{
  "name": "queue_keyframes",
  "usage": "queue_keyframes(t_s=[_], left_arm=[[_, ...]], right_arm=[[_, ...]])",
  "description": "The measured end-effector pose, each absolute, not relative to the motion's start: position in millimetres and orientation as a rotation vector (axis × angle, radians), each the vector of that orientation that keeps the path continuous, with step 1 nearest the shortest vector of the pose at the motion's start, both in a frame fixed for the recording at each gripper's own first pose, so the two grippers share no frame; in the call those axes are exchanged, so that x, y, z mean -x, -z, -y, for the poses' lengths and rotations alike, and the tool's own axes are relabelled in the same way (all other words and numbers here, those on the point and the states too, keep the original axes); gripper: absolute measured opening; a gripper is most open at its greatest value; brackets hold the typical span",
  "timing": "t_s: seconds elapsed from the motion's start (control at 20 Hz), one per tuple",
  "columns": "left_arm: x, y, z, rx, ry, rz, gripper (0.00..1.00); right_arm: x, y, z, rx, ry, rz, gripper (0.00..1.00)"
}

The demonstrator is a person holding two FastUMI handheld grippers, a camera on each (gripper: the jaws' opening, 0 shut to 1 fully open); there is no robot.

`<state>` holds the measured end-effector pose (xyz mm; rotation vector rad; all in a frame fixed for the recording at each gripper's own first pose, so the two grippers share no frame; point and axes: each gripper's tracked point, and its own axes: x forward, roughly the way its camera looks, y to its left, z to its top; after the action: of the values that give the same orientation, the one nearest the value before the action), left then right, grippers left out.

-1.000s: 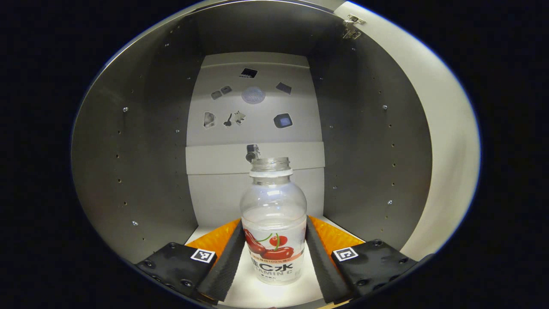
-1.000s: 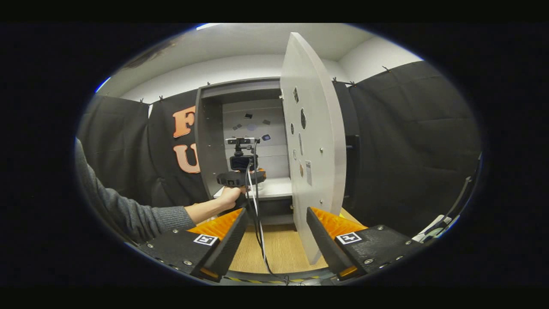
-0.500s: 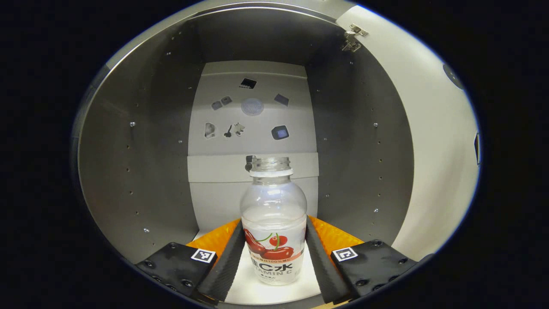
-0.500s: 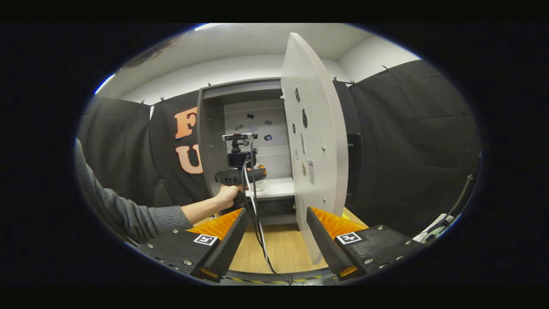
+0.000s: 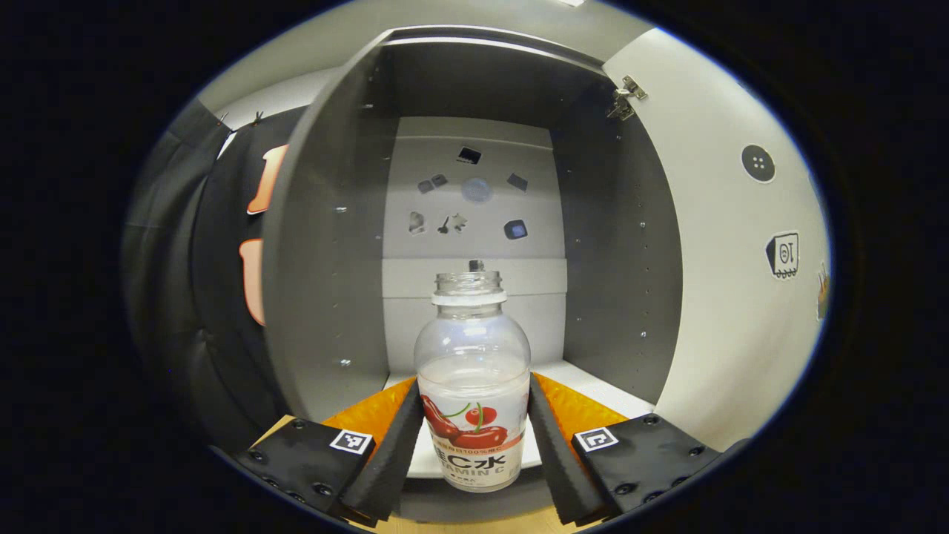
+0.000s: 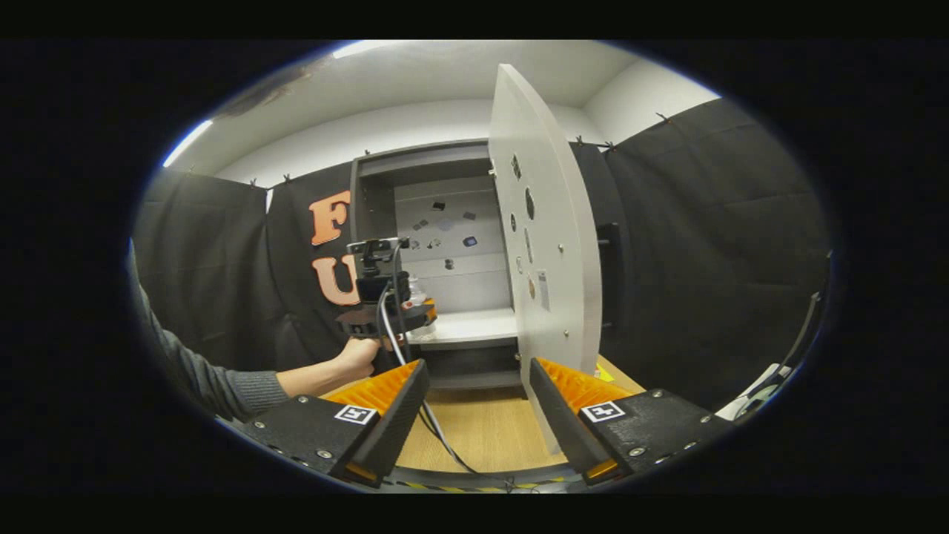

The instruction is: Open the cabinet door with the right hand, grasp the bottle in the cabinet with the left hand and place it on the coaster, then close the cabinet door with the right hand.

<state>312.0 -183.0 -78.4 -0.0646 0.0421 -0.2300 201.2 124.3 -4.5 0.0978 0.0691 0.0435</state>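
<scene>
Standing upright between the two fingers of the left gripper [image 5: 473,437], the clear bottle [image 5: 473,386] has no cap, and both fingers press against its labelled lower half. In the left gripper view its base hangs in front of the cabinet's white shelf [image 5: 593,386], level with the shelf's front edge rather than resting on it. Behind it opens the grey cabinet [image 5: 326,245], with small stickers scattered on its pale back panel [image 5: 474,208]. The cabinet door [image 5: 734,259] swings out to the right on a metal hinge [image 5: 624,96] at the top and carries a few stickers of its own.

From the right gripper view the same grip is seen from farther back: a hand [image 6: 357,357] in a grey sleeve [image 6: 222,378] holds the left gripper [image 6: 415,305] just in front of the shelf [image 6: 467,326], a cable [image 6: 415,415] trailing down from it, and the bottle shows as no more than a small pale shape there. This view also takes in the wooden tabletop [image 6: 474,430] below the cabinet and the door [image 6: 549,245] nearly edge-on, standing wide open. The right gripper [image 6: 474,415] hangs well back from the cabinet, its fingers spread wide with nothing between them, the door's lower edge just beyond the right one.
</scene>
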Motion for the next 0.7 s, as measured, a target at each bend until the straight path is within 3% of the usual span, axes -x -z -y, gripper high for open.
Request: queue_keyframes(t_s=[0.15, 0.2, 0.25, 0.3, 0.35, 0.7], left_arm=[[-288.1, 90.6, 149.0, 0.066, 0.201, -0.061, 0.84], [-281.9, 94.4, 138.0, 0.059, 0.19, -0.064, 0.84], [-275.9, 99.0, 128.9, 0.056, 0.18, -0.073, 0.84], [-268.8, 104.2, 119.3, 0.063, 0.169, -0.08, 0.85], [-262.7, 109.3, 108.6, 0.071, 0.156, -0.087, 0.86], [-221.4, 139.2, 69.7, 0.076, 0.134, -0.096, 0.84]], right_arm=[[-196.4, 9.4, -125.1, -0.098, -0.048, -0.09, 0.85], [-195.6, 10.3, -126.7, -0.101, -0.054, -0.094, 0.81], [-194.6, 12.2, -128.6, -0.105, -0.059, -0.101, 0.85], [-193.3, 12.5, -129.9, -0.107, -0.063, -0.103, 0.81], [-192.8, 12.8, -130.4, -0.107, -0.065, -0.105, 0.85], [-186.8, 20.7, -134.4, -0.126, -0.072, -0.139, 0.85]])
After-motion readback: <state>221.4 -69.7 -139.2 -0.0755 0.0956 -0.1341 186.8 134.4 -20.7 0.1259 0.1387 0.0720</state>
